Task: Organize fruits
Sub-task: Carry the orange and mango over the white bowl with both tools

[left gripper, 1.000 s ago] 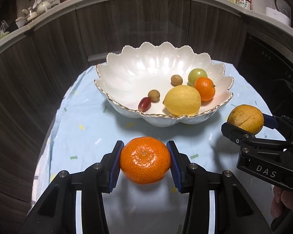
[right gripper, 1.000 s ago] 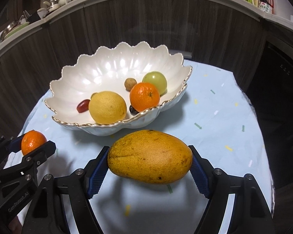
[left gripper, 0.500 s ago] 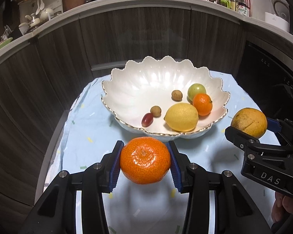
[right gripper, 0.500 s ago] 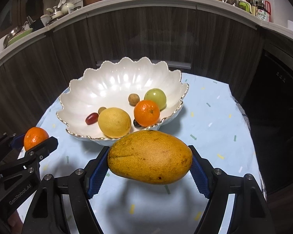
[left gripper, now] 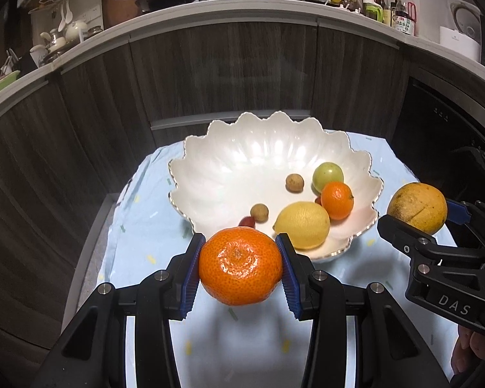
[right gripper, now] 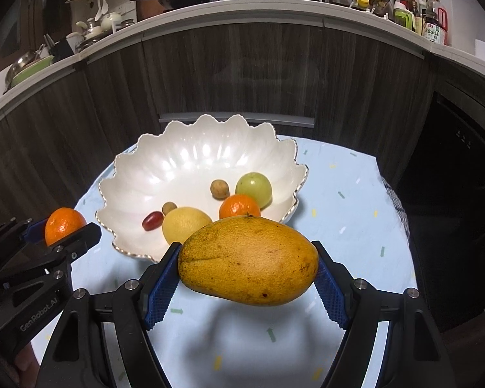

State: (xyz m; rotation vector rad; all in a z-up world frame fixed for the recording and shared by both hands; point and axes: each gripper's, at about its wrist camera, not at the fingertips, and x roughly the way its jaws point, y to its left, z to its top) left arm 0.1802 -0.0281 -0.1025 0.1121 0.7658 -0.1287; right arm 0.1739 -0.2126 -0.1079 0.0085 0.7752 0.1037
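Observation:
My left gripper is shut on an orange mandarin, held in the air in front of the near rim of the white scalloped bowl. My right gripper is shut on a yellow-brown mango, also above the cloth, near the bowl. In the bowl lie a lemon, a small mandarin, a green fruit, two brown longans and a red grape. Each view shows the other gripper at its side: the mango at the right, the mandarin at the left.
The bowl stands on a small round table under a pale blue cloth. Dark wood cabinet fronts curve behind it, under a counter with pans, bottles and dishes. A dark appliance front stands to the right. Fingers of a person's hand show at the lower right.
Both grippers have risen with their fruit; the bowl now sits lower and smaller in both views, and more of the counter shows. Both grips are unchanged.

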